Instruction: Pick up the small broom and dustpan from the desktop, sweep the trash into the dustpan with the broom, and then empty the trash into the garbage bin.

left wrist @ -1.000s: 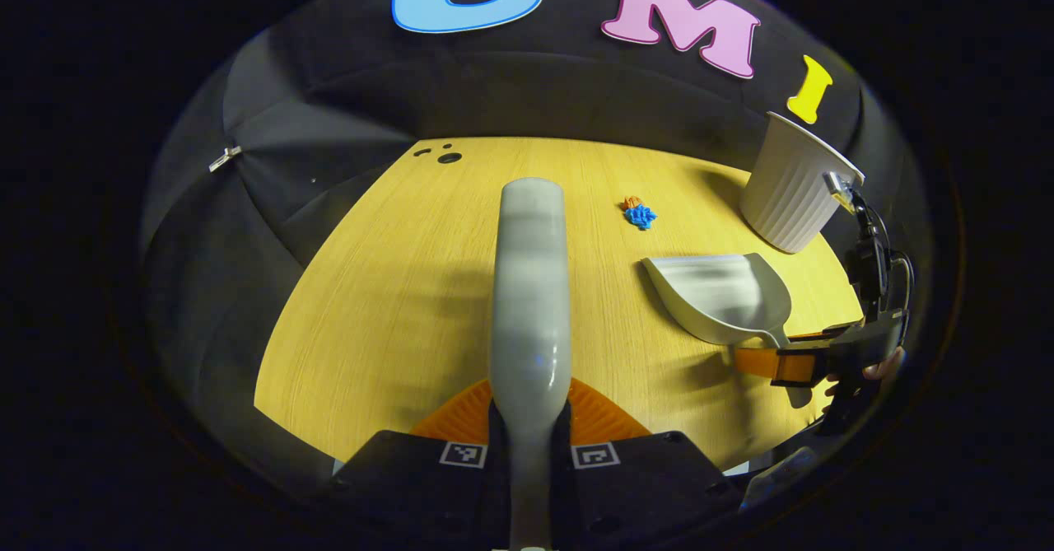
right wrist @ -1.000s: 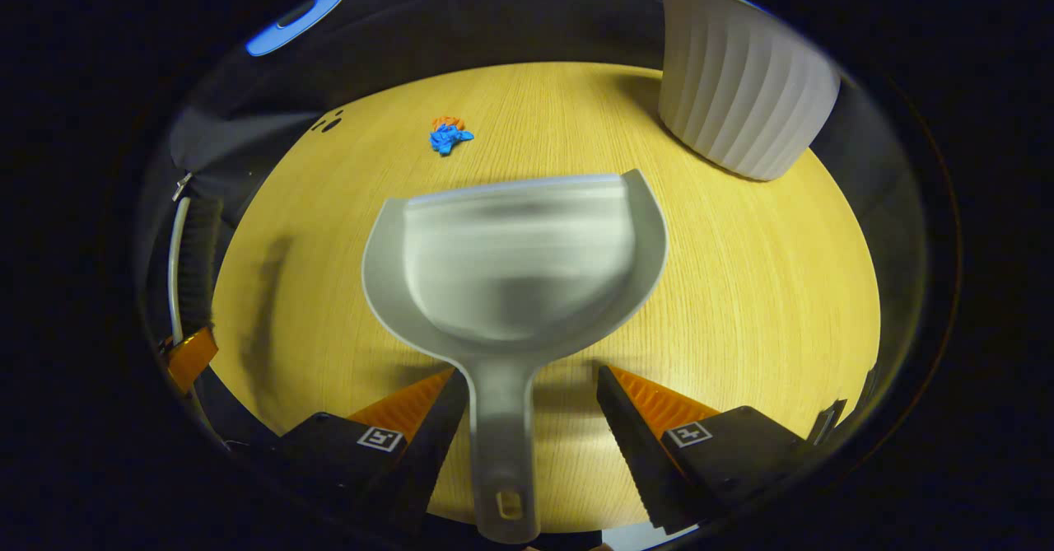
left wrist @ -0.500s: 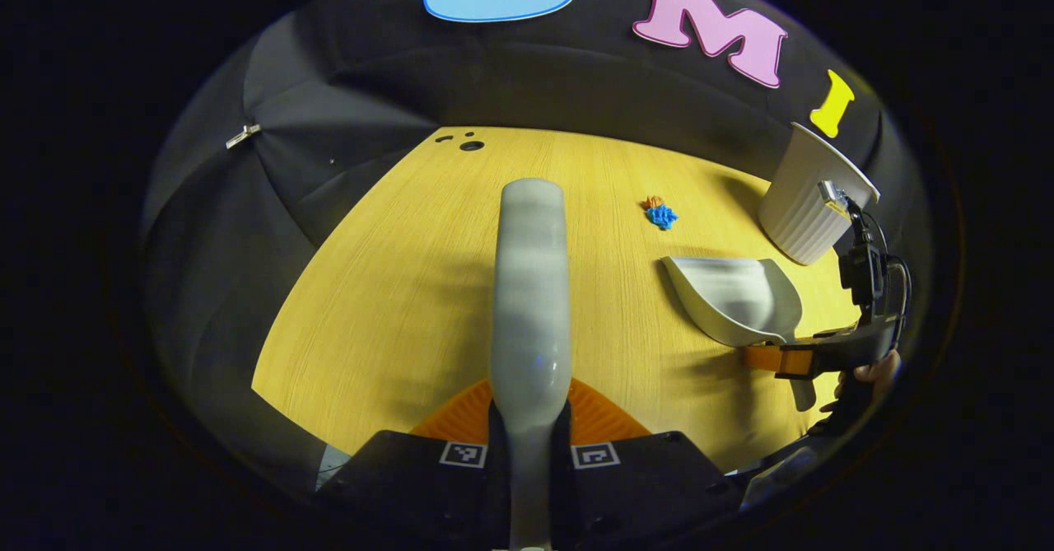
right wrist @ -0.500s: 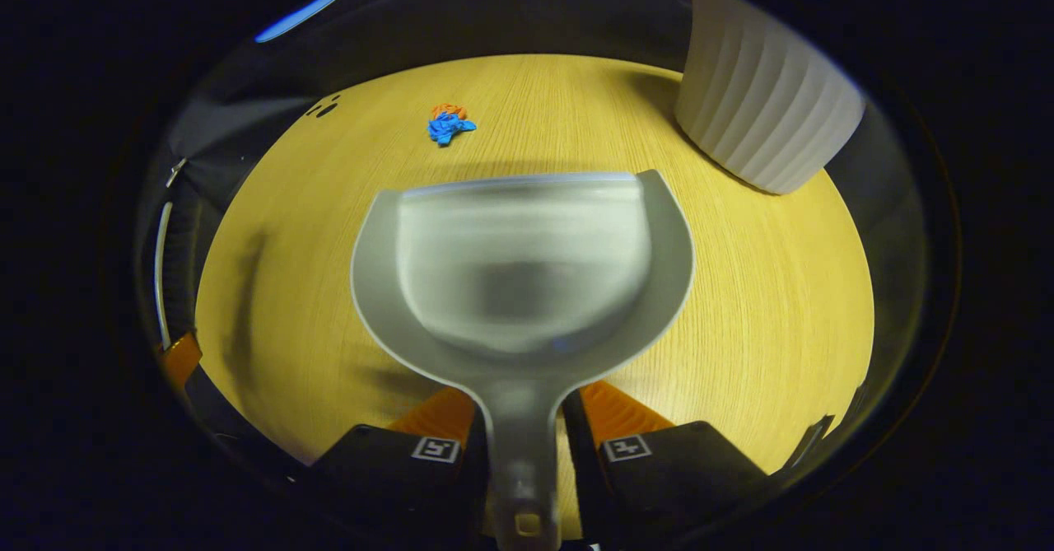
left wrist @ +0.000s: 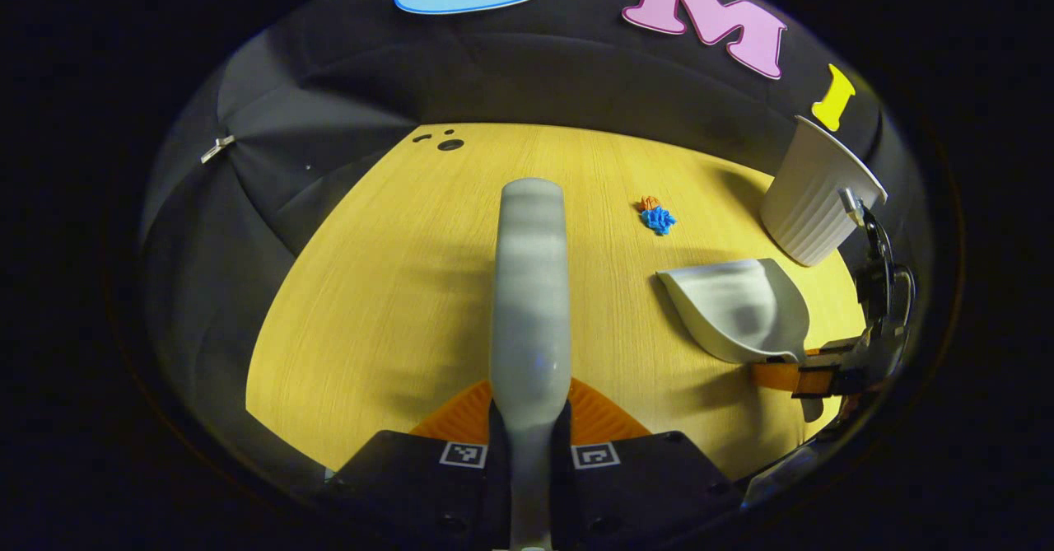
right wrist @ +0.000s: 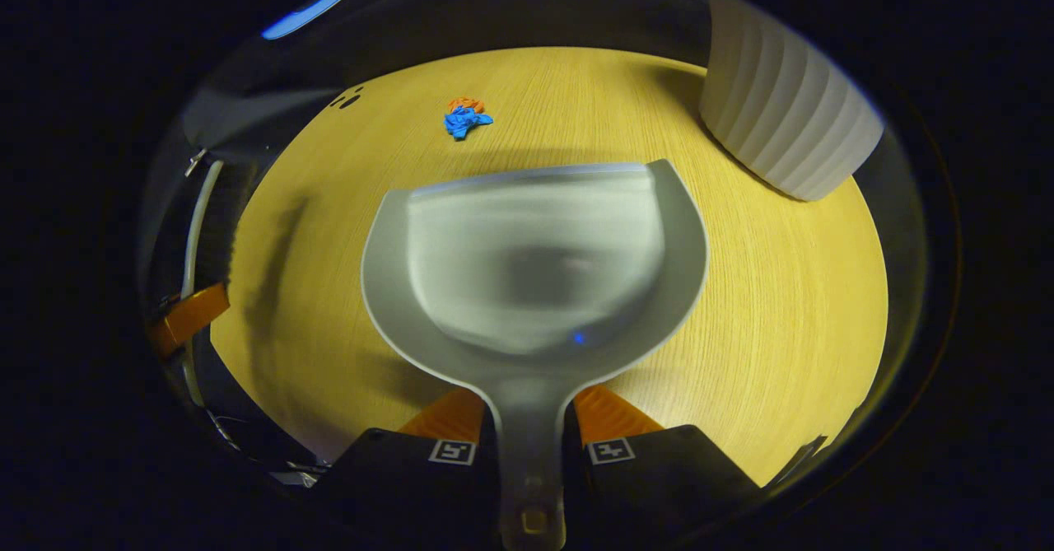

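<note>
The wooden counter (left wrist: 395,287) carries everything, and on its far right side stands the ribbed white garbage bin (left wrist: 811,205), open-topped and probably light enough to tip if the pan knocks its rim. The grey plastic dustpan (right wrist: 535,263) looks stiff, smooth and light; the right gripper (right wrist: 531,452) has both fingers pressed on its narrow handle close to the scoop, a sound place to hold since it limits swing, though slick plastic could twist in the grip when the lip is pressed to the counter. The small broom (left wrist: 529,287) is held the same way: the left gripper (left wrist: 527,452) is closed on its pale handle, which runs forward from the fingers; its dark bristles at the left edge of the right gripper view should bend softly. The trash (right wrist: 466,119), a small blue and orange crumple, lies beyond the pan's front lip, well apart from it, and looks feather-light, apt to skitter
</note>
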Available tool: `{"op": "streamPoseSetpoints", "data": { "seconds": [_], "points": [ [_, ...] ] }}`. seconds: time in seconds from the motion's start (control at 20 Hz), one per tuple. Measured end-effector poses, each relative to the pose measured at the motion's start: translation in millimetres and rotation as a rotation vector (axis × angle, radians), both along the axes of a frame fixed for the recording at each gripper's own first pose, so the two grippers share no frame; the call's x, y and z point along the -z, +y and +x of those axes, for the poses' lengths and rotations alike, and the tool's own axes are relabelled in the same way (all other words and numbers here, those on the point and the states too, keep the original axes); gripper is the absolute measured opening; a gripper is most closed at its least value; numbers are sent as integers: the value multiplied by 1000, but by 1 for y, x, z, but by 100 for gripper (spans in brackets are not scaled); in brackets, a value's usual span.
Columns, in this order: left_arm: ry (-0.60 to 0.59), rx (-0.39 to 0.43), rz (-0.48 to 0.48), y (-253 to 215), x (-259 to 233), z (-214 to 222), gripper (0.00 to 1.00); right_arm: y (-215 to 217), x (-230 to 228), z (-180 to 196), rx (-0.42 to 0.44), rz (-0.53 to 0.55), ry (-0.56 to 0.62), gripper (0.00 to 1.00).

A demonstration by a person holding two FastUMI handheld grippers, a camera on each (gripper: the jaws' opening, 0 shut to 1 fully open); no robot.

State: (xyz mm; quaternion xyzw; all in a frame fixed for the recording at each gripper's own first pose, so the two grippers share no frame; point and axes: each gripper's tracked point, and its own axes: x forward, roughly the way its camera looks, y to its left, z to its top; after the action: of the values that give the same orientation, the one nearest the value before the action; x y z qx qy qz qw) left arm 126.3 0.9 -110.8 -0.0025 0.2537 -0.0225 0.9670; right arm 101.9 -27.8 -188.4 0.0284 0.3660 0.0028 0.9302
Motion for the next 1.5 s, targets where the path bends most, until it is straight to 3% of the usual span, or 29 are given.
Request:
{"op": "streamPoseSetpoints", "data": {
  "seconds": [0.15, 0.45, 0.8, 0.85, 0.95, 1.15, 1.25, 1.3, 1.5],
  "points": [
    [11, 21, 31, 3, -7, 31, 23, -12, -1, 0, -52, -39, -10, 34],
    [2, 118, 146, -8, -35, 107, 23, -36, -11, -10, -65, -30, -14, 34],
    [34, 317, 348, -52, -39, 188, 23, -57, -19, -23, -119, -87, -18, 34],
    [37, 353, 385, -60, -38, 198, 23, -58, -20, -25, -130, -94, -17, 38],
    [50, 415, 469, -73, -36, 214, 24, -60, -19, -27, -151, -103, -9, 34],
    [63, 526, 590, -93, -33, 235, 23, -59, -14, -28, -187, -116, 13, 34],
    [77, 614, 597, -110, -28, 232, 24, -60, -10, -29, -203, -122, 27, 30],
    [95, 661, 601, -117, -23, 227, 24, -60, -11, -27, -210, -120, 29, 34],
    [156, 813, 601, -146, -2, 191, 24, -60, -12, -25, -227, -129, 28, 34]
  ]
}}
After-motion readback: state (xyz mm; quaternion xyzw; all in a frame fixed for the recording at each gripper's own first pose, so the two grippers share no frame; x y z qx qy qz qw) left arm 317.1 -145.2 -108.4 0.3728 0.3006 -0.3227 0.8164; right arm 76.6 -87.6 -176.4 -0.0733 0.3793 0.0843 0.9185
